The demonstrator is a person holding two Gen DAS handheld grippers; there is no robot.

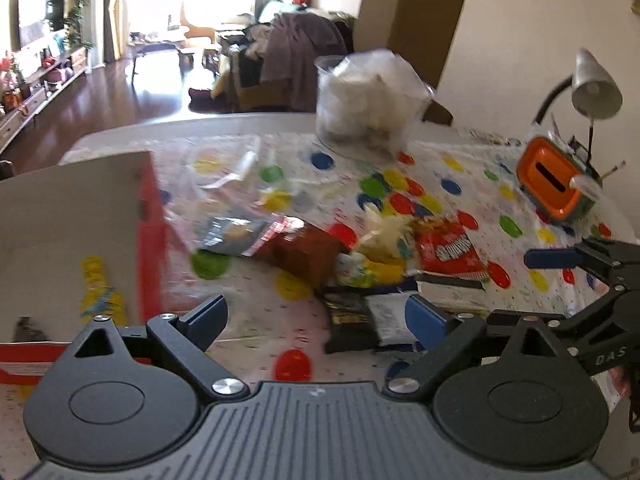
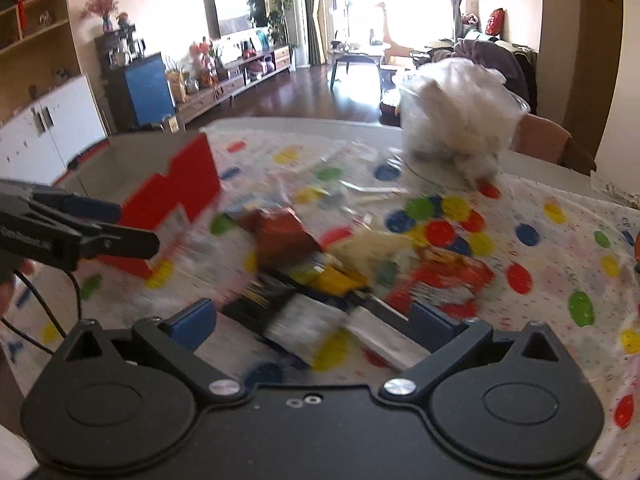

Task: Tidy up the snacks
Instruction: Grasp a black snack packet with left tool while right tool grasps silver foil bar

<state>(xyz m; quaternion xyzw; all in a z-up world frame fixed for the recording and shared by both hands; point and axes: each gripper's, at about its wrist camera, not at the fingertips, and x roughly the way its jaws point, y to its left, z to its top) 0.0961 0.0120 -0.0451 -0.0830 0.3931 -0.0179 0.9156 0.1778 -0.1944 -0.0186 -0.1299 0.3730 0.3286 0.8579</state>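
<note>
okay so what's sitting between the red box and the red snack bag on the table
In the left wrist view, between the red box and the red snack bag lie a grey packet, a brown pack and a pale yellow wrapper.

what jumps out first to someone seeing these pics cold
A loose heap of bright snack packets lies mid-table on a white cloth with coloured dots. To its left stands an open red cardboard box with a yellow packet inside. Behind the heap sits a clear tub stuffed with white wrappers, and both tools, left tool and right tool, are open and empty.
</note>
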